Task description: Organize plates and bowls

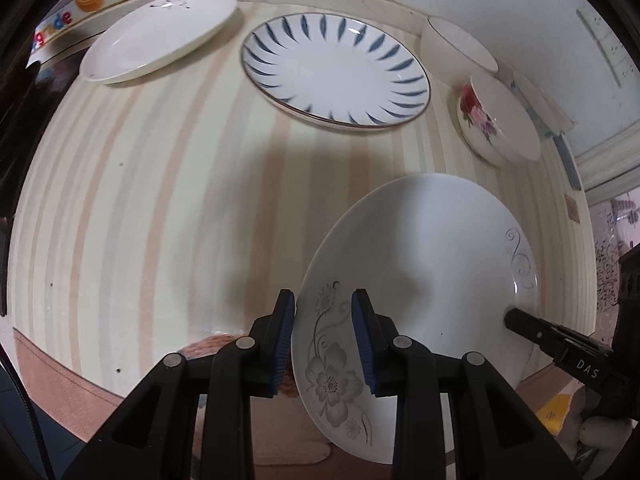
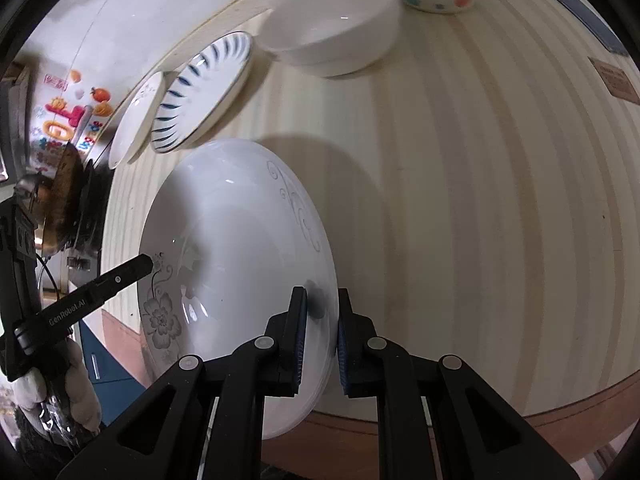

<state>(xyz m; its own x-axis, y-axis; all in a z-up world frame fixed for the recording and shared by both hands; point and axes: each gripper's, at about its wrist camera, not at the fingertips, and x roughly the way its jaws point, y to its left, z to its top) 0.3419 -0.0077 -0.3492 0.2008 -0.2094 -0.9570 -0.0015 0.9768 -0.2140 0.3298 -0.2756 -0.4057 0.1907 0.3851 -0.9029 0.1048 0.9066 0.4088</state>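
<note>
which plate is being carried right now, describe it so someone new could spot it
Start at the striped table; along its far edge lie a plain white plate and a blue-leaf plate. Nearer, over the table's near edge, is the grey-flower plate, gripped on opposite rims by the left tool and right tool. Only it has grey flowers and swirls.

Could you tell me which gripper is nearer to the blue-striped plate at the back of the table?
Left, probably. The left gripper grips the floral plate on the rim nearer the blue-striped plate; the right gripper clamps the opposite rim, farther away.
</note>
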